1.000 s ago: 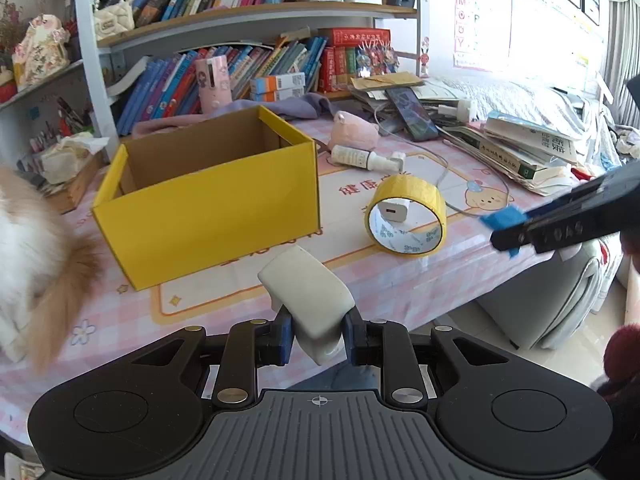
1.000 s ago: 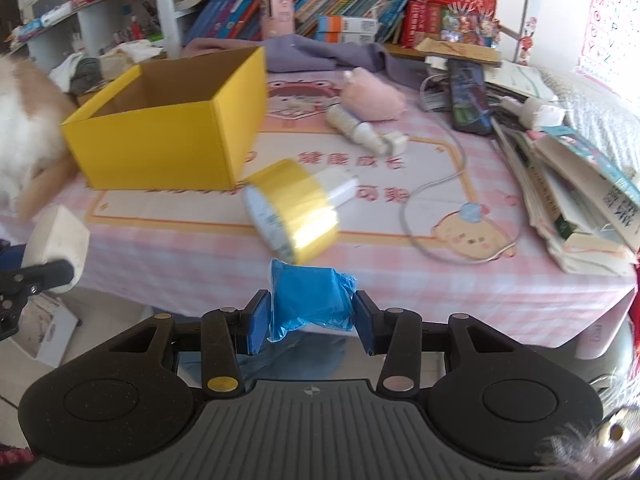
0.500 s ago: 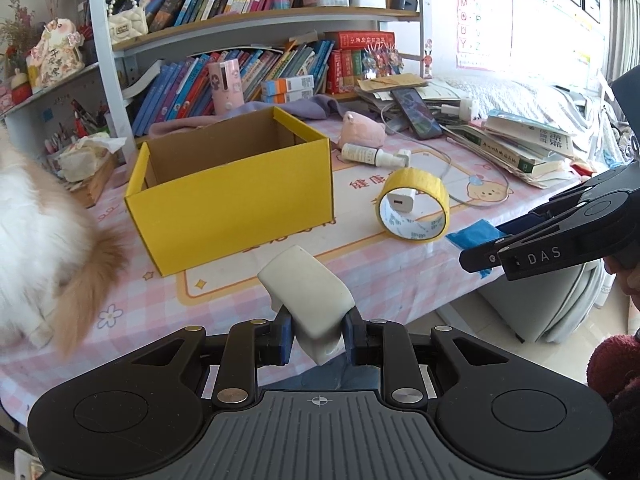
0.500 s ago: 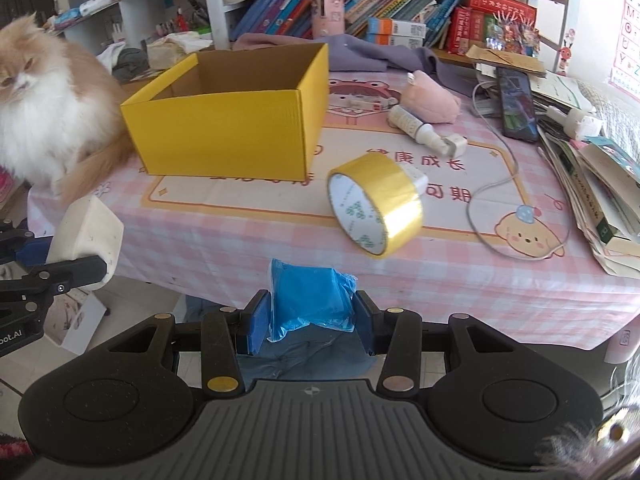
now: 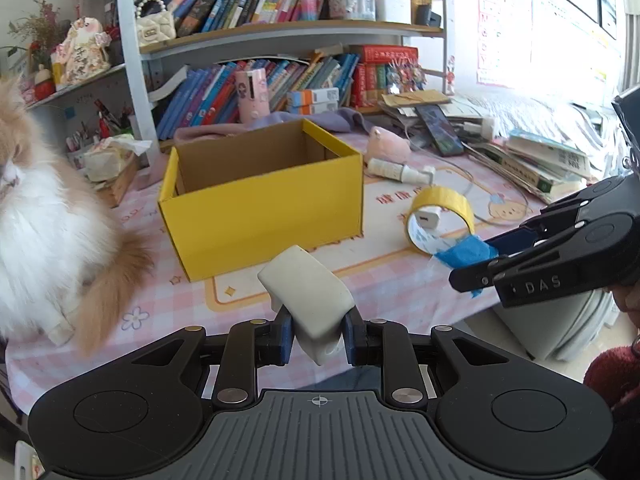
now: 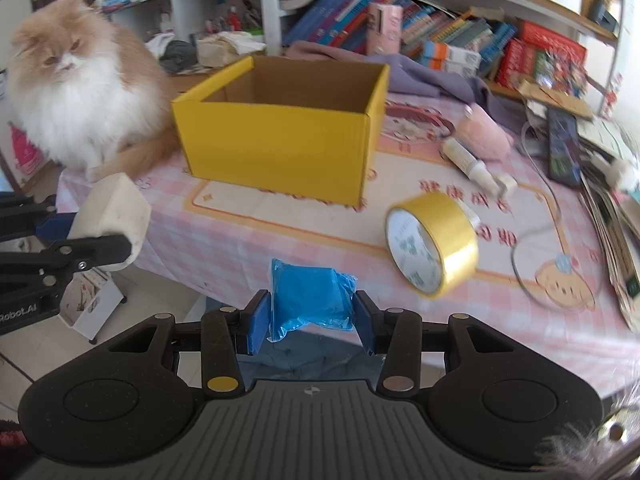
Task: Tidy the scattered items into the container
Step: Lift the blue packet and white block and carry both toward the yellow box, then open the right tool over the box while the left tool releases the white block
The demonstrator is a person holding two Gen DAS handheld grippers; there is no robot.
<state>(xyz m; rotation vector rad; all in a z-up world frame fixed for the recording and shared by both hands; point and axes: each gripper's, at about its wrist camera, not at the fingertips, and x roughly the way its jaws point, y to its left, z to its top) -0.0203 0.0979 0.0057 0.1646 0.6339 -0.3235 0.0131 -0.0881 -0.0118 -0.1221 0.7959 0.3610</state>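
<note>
Left tongs (image 5: pixel 316 330) pinching white block (image 5: pixel 308 286); right tongs (image 6: pixel 312 316) pinching blue packet (image 6: pixel 312 300). Both off surface (image 6: pixel 320 236) edge, near yellow box (image 6: pixel 280 136); tape roll (image 6: pixel 434 240) beside.

Left gripper (image 5: pixel 316 334) pitched downward, fingers (image 5: pixel 283 334) clamped on white block (image 5: pixel 308 292). Right gripper (image 6: pixel 312 316) pitched downward, fingers (image 6: pixel 256 320) pressed on blue packet (image 6: pixel 312 296). Both held off near desk (image 6: pixel 280 236) edge, well apart, each seen side-on in other's view.
</note>
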